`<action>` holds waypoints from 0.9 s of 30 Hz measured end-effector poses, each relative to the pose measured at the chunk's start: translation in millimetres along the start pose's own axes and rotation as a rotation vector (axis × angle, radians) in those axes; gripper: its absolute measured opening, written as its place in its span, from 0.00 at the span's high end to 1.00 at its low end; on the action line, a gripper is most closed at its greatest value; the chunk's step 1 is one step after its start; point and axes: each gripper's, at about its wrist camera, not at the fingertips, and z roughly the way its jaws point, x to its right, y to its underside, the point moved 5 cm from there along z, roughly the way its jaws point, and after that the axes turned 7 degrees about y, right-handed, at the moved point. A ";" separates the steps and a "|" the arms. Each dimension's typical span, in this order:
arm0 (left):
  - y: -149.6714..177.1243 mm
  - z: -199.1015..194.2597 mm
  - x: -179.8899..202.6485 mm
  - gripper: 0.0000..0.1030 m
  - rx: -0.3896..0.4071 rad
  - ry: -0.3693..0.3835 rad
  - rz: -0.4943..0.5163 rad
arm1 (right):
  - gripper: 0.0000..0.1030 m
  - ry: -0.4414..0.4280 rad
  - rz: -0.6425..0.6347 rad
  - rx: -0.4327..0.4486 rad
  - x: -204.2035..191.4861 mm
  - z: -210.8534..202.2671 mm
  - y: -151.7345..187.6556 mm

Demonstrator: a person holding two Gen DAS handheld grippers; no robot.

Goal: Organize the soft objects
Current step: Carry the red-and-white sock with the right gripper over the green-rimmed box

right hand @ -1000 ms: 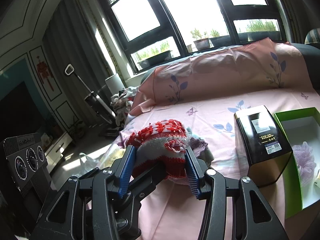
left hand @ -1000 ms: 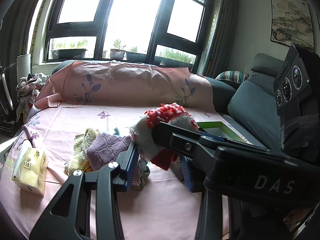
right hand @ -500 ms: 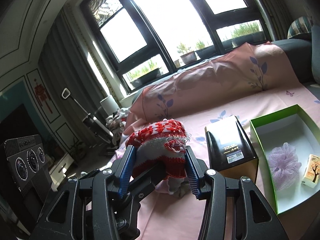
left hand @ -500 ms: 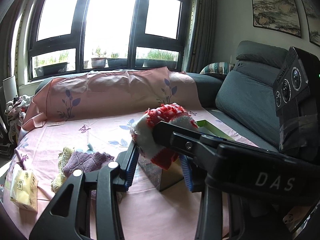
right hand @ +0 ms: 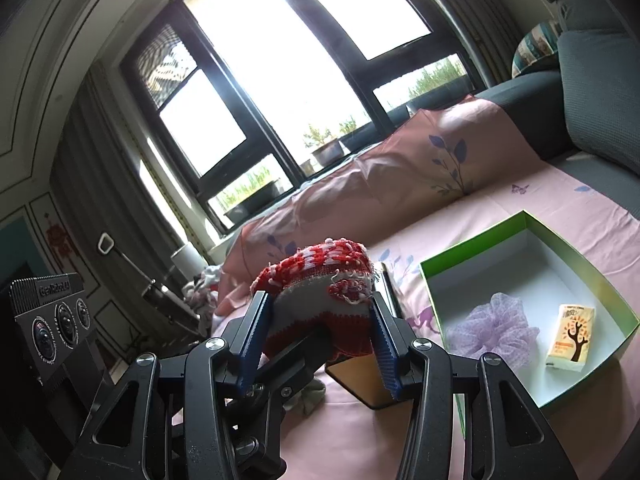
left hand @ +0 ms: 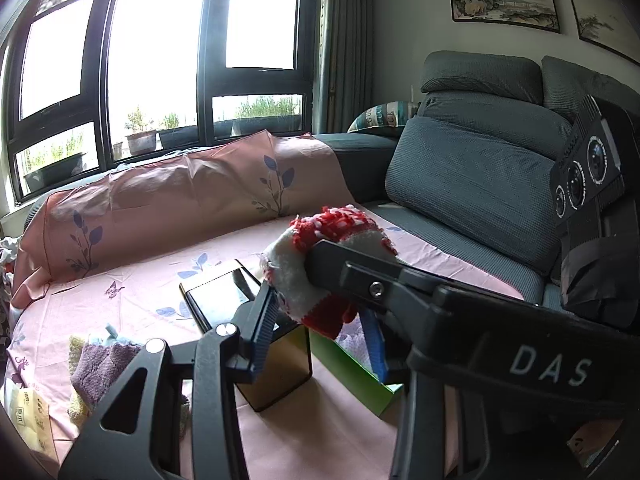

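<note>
A red and white knitted piece (left hand: 320,264) is held in the air by both grippers at once. My left gripper (left hand: 322,330) is shut on it, and my right gripper (right hand: 318,334) is shut on the same piece (right hand: 320,284); each gripper's arm crosses the other's view. Below and to the right lies an open green box (right hand: 532,224) with a white inside, holding a lilac mesh puff (right hand: 494,328) and a small tissue pack (right hand: 572,336). More knitted cloths (left hand: 100,364) lie in a pile at the left.
A dark, glossy rectangular box (left hand: 240,320) stands on the pink sheet (left hand: 140,276) beside the green box (left hand: 352,376). A yellow tissue pack (left hand: 28,416) lies at the far left. A grey sofa back (left hand: 480,184) runs along the right.
Both grippers have carried the knitted piece to the right, away from the cloth pile and over the dark box, close to the green box. The grip is unchanged.
</note>
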 end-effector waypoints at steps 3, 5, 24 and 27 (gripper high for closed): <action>-0.2 15.1 10.9 0.62 -0.020 0.029 0.017 | 0.51 0.020 0.034 0.010 18.9 -2.2 -3.3; -0.9 24.0 16.5 0.62 -0.030 0.047 0.020 | 0.51 0.027 0.070 0.019 31.7 -5.6 -3.3; 9.8 91.1 49.5 0.61 -0.161 0.135 0.017 | 0.51 0.143 0.286 0.017 106.2 -0.2 -0.3; 11.5 96.6 51.3 0.61 -0.165 0.122 0.026 | 0.51 0.134 0.300 0.015 113.2 3.6 0.6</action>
